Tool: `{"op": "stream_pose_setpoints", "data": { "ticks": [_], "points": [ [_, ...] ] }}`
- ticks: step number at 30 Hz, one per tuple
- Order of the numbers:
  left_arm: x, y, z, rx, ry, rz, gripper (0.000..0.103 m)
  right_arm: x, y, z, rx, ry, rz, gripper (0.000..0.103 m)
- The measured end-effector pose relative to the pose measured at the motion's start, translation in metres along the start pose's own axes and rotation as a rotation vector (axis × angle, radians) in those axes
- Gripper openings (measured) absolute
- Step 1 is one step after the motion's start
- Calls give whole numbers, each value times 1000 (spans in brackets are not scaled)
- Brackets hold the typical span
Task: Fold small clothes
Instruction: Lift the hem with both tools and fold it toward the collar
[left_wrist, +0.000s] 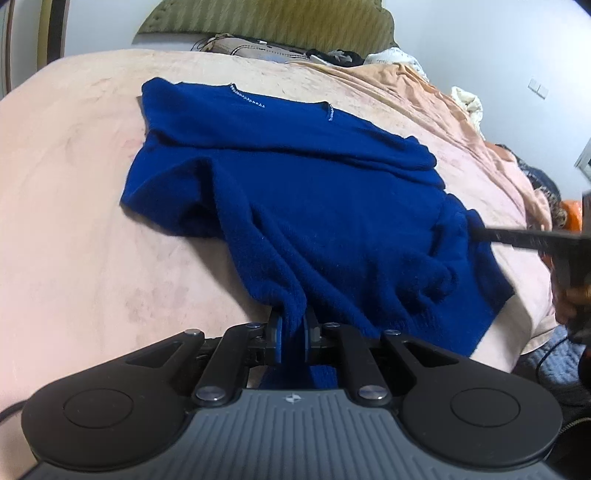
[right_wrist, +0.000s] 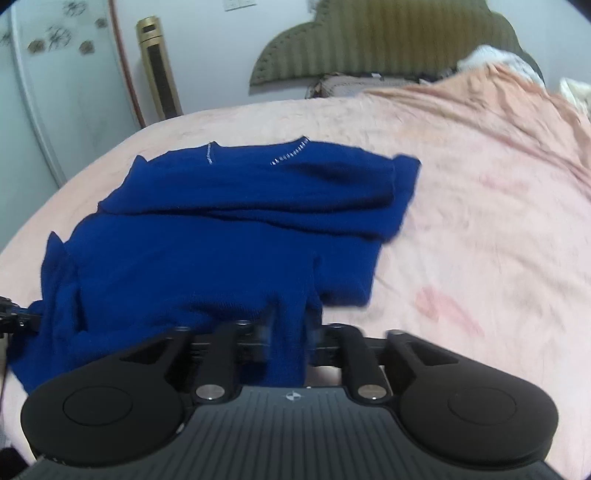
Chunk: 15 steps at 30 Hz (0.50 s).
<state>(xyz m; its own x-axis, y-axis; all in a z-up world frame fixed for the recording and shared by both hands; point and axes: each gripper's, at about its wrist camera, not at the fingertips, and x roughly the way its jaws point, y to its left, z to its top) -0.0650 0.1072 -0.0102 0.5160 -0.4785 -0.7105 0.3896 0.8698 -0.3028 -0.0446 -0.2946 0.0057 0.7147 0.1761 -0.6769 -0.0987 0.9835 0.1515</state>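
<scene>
Item: blue knit sweater (left_wrist: 295, 192), one piece, lying on a pink bedspread (left_wrist: 74, 221) in front of an olive headboard (left_wrist: 266, 26). Position: spread over the middle of the bed, near hem raised off the cover at both corners. Left gripper (left_wrist: 293, 328): fingers together, clamped on a bunched fold of the hem at 6 o'clock in its own view. Right gripper (right_wrist: 291, 338): fingers pinched on the hem likewise, though motion blur softens the detail; it appears at 3 o'clock in the left view. Handling, as judged: soft, limp, fuzzy knit, light, not fragile, unlikely to slip; it sags between holds, so the hem corners are the sound places to grip. Orientation: neckline with pale stitching (right_wrist: 288, 155) points to 12 o'clock, toward the headboard; long axis runs 6 to 12. Sleeves look folded across the body.
</scene>
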Motion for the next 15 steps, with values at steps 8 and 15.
{"op": "stream_pose_setpoints", "data": {
  "ticks": [8,15],
  "points": [
    [-11,3,-15,-2,1,-101,60,-25,7,-50,96,67,84,52],
    [-10,-16,-22,51,-4,-32,11,-24,29,-46,-15,36,49,10]
  ]
}}
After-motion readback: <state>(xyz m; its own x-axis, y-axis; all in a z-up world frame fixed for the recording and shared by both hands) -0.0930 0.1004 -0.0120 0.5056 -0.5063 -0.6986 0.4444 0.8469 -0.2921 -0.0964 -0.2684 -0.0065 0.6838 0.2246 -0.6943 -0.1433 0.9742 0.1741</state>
